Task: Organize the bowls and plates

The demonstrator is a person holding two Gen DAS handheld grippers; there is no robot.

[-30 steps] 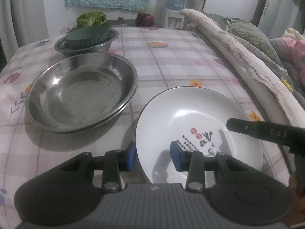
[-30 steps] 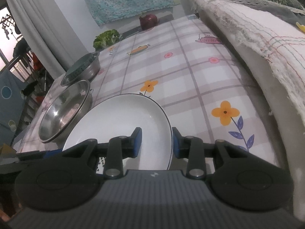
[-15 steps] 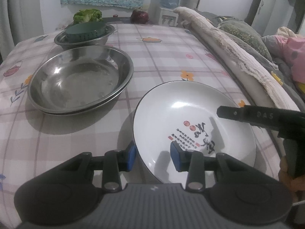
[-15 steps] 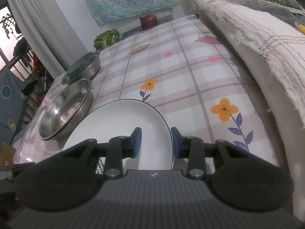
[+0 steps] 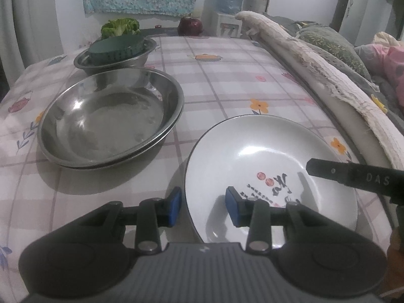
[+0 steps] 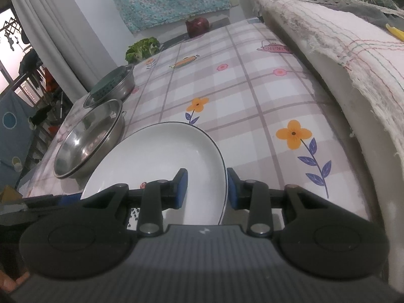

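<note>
Broadly, a checked tablecloth with flower prints covers the table, and a folded blanket runs along its right edge. On the left sits a wide steel basin, nested in a second one. Behind it a smaller steel bowl holds a dark green strainer, with a head of broccoli beyond. Nearest is a white plate with printed writing, lying just right of the basin and apart from it. The left gripper straddles the plate's near-left rim, its jaws partly open, one pad outside and one inside; neither clearly presses. The right gripper straddles the right rim the same way, partly open, and whether it grips I cannot tell.
</note>
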